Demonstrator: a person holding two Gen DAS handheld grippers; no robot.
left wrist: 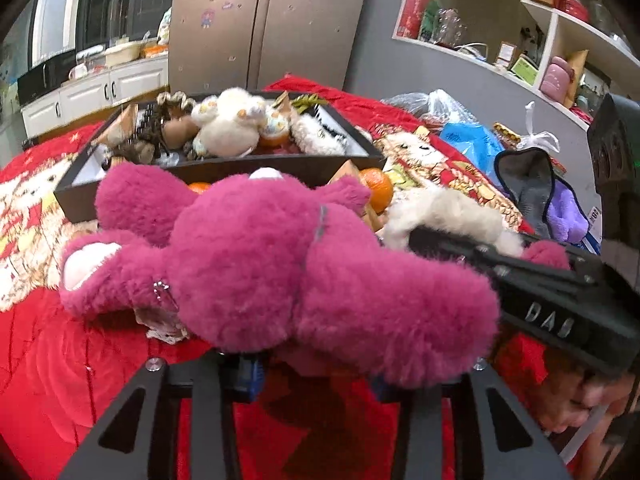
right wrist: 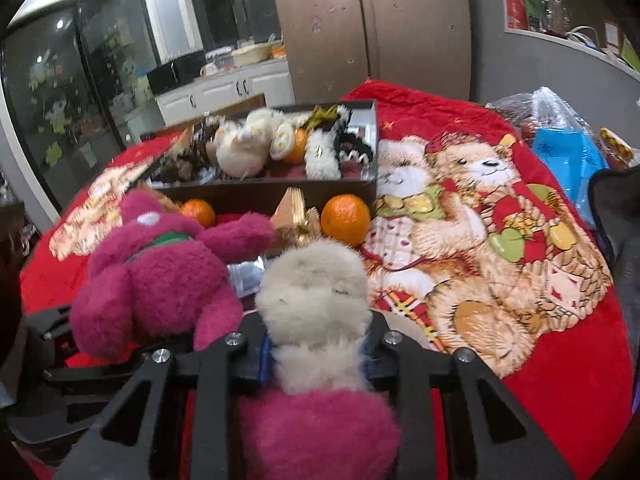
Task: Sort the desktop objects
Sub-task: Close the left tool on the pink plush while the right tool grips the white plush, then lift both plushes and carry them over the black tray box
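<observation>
A magenta plush bear (left wrist: 256,264) lies on the red blanket in front of a black tray (left wrist: 220,168). My left gripper (left wrist: 316,380) is shut on the bear's lower body, with the fur bulging over the blue pads. To its right, my right gripper (right wrist: 316,360) is shut on a cream plush toy (right wrist: 316,288); a pink fuzzy part (right wrist: 316,432) sits below the pads. The tray (right wrist: 260,196) holds a white plush (right wrist: 244,148), an orange and several other soft toys. Two oranges (right wrist: 346,220) (right wrist: 198,212) and a gold-wrapped piece (right wrist: 296,216) lie against the tray's front wall.
The red blanket with a teddy-bear print (right wrist: 480,208) covers the table. At the right edge lie plastic bags, a blue bag (left wrist: 472,140) and a grey and purple cloth (left wrist: 532,184). A fridge and wall shelves stand behind.
</observation>
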